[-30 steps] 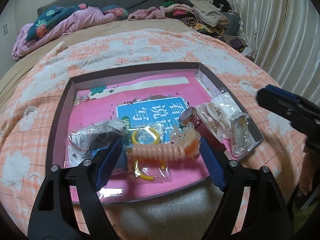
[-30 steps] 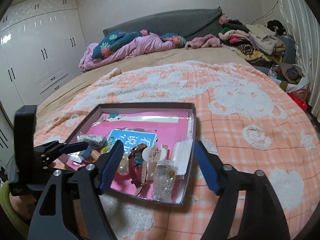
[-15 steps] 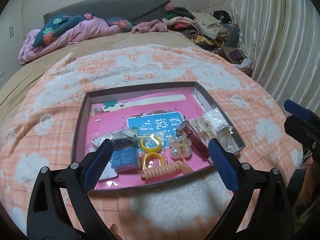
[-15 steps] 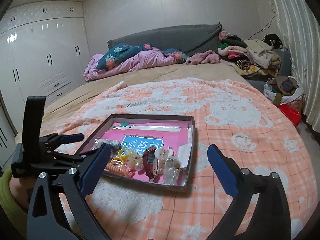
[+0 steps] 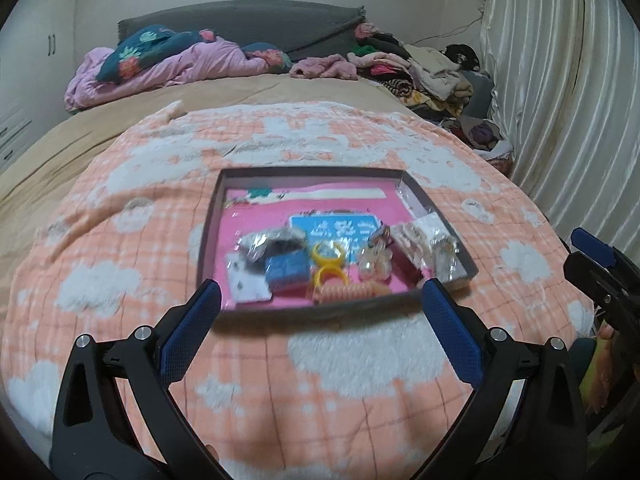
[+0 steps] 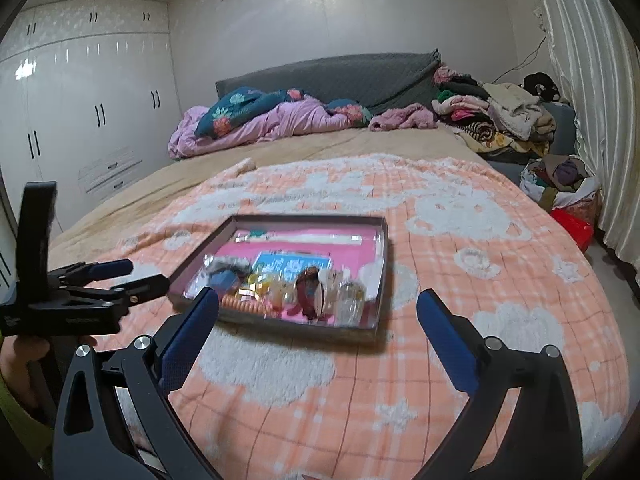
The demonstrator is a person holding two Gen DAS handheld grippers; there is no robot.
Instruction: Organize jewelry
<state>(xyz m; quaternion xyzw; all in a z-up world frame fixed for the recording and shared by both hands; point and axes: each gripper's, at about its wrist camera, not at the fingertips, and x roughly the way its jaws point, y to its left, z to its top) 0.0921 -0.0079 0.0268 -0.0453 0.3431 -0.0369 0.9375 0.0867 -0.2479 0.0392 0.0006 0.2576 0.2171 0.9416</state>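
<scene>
Left wrist view: we see our left gripper [image 5: 318,328] spread wide with nothing between the blue pads, hovering over the peach blanket [image 5: 360,360] just short of the tray [image 5: 208,232]. We read it as released. The tray sits flat on the blanket, and the jewelry is bunched along its near edge: a coiled orange hair tie [image 5: 348,292] against the near wall, two yellow rings [image 5: 328,266] behind it, a blue pouch [image 5: 288,270] to their left, a pearl clip [image 5: 374,262], and bagged pieces toward the right corner. The far half of the tray shows only its pink liner, probably because everything went in from our side. Our right gripper [image 5: 592,258] pokes in at the right edge, clear of the tray.

Right wrist view: our right gripper [image 6: 318,328] is likewise splayed open and empty, aimed at the tray's near wall [image 6: 280,326] from a low angle. A reddish watch [image 6: 308,290] stands among the clear bags here. Our left gripper [image 6: 108,276] is at the left, beside the tray's corner and not touching it. We judge the tray's walls are there to keep small pieces off the fuzzy blanket. With both tools off the tray, the sorting looks done or paused; the blur hides finer detail.
</scene>
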